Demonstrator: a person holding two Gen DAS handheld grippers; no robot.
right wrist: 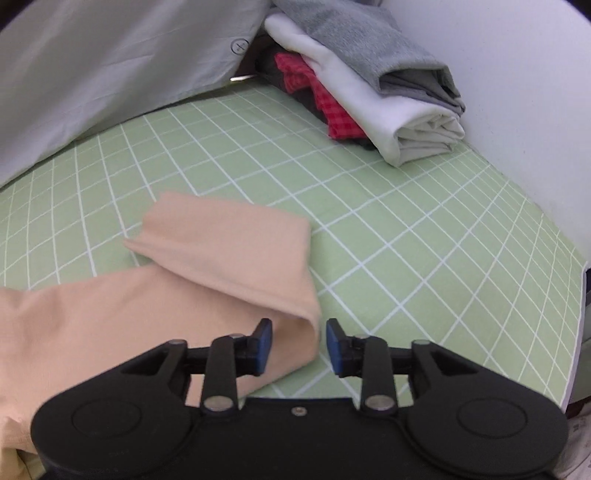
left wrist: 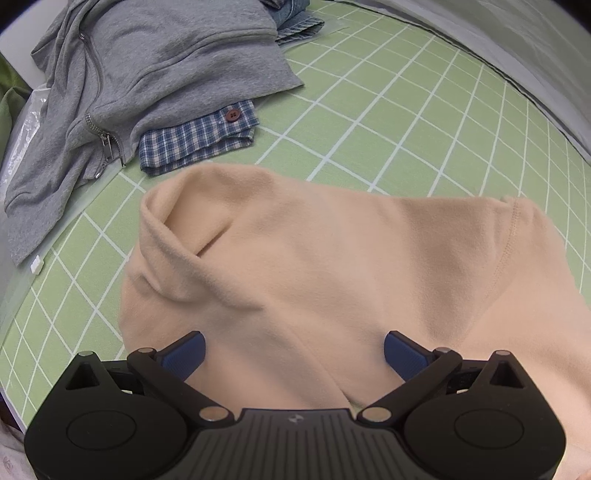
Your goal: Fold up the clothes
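Note:
A peach fleece garment (left wrist: 332, 266) lies on the green grid mat (left wrist: 406, 110), with its collar standing up at the left. My left gripper (left wrist: 295, 350) hovers over its near part, jaws wide open, the blue pads (left wrist: 184, 354) apart from the fabric's folds. In the right wrist view a peach sleeve (right wrist: 229, 251) is folded back over itself on the mat (right wrist: 406, 221). My right gripper (right wrist: 299, 343) is open, and the rounded fold of the sleeve sits between its pads (right wrist: 264, 345) without being pinched.
A grey zip hoodie (left wrist: 155, 74) lies over a blue plaid shirt (left wrist: 199, 140) at the back left, with denim (left wrist: 295, 22) behind it. A folded pile of white (right wrist: 399, 118), grey (right wrist: 369, 48) and red checked (right wrist: 325, 99) clothes sits at the back right. A pale grey buttoned cloth (right wrist: 92, 74) hangs over the mat's far edge.

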